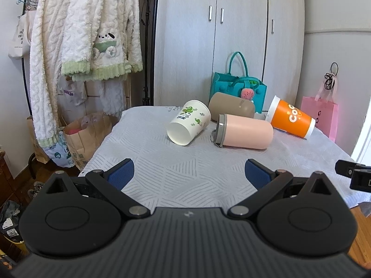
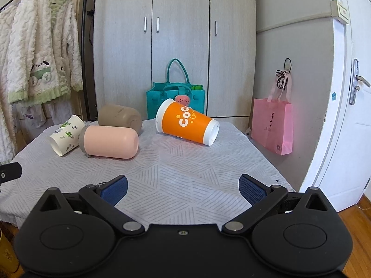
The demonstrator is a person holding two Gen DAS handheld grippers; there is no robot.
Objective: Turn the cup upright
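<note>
Several cups lie on their sides on the grey patterned tablecloth [image 1: 185,173]: a white paper cup with green prints [image 1: 189,122] [image 2: 66,135], a pink tumbler with a grey lid [image 1: 243,131] [image 2: 110,141], a brown tumbler [image 1: 231,105] [image 2: 119,117] behind it, and an orange cup [image 1: 291,117] [image 2: 187,121] at the right. My left gripper [image 1: 189,173] is open and empty, short of the cups. My right gripper [image 2: 183,191] is open and empty, in front of the orange cup.
A teal felt bag [image 1: 238,83] [image 2: 175,97] stands at the table's back edge against the wardrobe. A pink bag [image 2: 272,125] hangs at the right. Fluffy robes [image 1: 76,37] and paper bags [image 1: 85,134] are left of the table. A white door [image 2: 347,115] is at the right.
</note>
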